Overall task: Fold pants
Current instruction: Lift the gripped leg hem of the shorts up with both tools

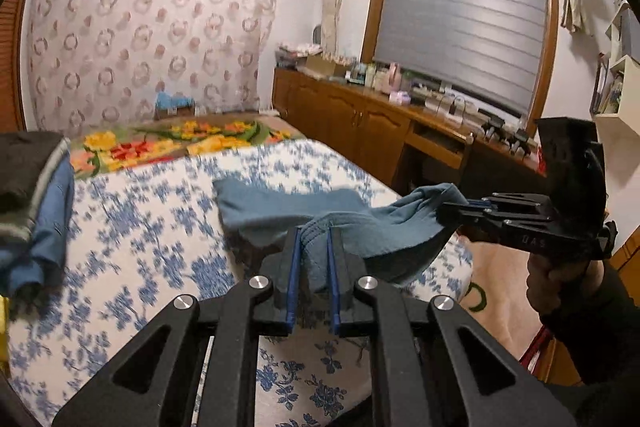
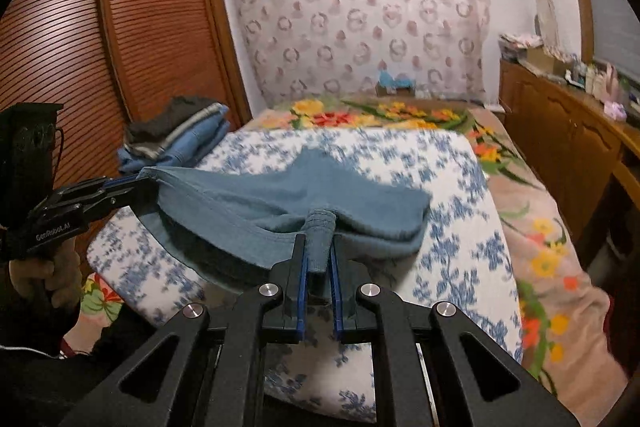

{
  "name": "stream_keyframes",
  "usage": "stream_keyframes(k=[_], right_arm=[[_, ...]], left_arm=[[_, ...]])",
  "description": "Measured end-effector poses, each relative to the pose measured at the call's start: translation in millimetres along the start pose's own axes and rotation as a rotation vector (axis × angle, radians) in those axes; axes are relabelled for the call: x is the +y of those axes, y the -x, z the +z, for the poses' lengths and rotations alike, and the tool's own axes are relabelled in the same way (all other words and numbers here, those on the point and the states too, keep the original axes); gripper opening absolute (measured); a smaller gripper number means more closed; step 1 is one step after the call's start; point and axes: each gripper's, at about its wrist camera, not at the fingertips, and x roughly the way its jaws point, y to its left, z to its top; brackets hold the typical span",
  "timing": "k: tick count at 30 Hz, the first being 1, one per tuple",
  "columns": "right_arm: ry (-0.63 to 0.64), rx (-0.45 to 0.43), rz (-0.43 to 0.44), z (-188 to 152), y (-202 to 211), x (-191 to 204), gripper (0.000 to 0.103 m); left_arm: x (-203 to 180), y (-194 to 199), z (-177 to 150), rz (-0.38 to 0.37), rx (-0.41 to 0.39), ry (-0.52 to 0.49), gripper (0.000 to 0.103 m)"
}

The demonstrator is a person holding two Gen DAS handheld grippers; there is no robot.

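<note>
here, pants [image 2: 280, 203] bunched in both grippers' fingers [image 1: 294, 267], far end blurred (motion)

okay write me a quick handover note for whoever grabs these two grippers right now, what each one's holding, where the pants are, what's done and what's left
Left gripper: jaws shut on a bunched edge of the blue pants.
Right gripper: jaws shut on another bunched part of the same edge.
Pants: near edge raised and stretched between the two grippers, the rest trailing onto the blue-and-white floral sheet on the bed.
Done: both grips are made and the near edge is off the bed.
Left: no finished fold shows yet; lay the cloth over itself, flatten it, then probably add it to the pile of folded clothes at the bed's far left.
</note>
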Motion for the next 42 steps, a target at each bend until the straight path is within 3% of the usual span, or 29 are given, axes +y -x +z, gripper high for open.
stream_keyframes(k=[21,25,34,39,42], right_arm=[[0.174,-0.148,0.091,37.7,20.8,40.9,0.009],[0.171,-0.107,0.113,30.0,-3.2,37.1,0.009],[0.113,0.073,0.129,6.7,-94.5,6.8,0.009],[0.102,0.101,0.13,28.6,-135.8,-4.5,0.009],[0.168,0.105,0.116,57.0,-159.2,-4.6,0.009]], left_arm=[[21.7,80.3,34.5,0.097,-0.179,-0.021,0.013],[37.6,62.4,20.5,0.105,-0.132,0.011,0.013],[80.1,-7.6,-13.5,0.103,0.023,0.111,0.013],[96.7,-29.5,3.9,0.12,0.039,0.118,0.013],[105.9,-39.7,23.6,0.136,0.026,0.1,0.013]])
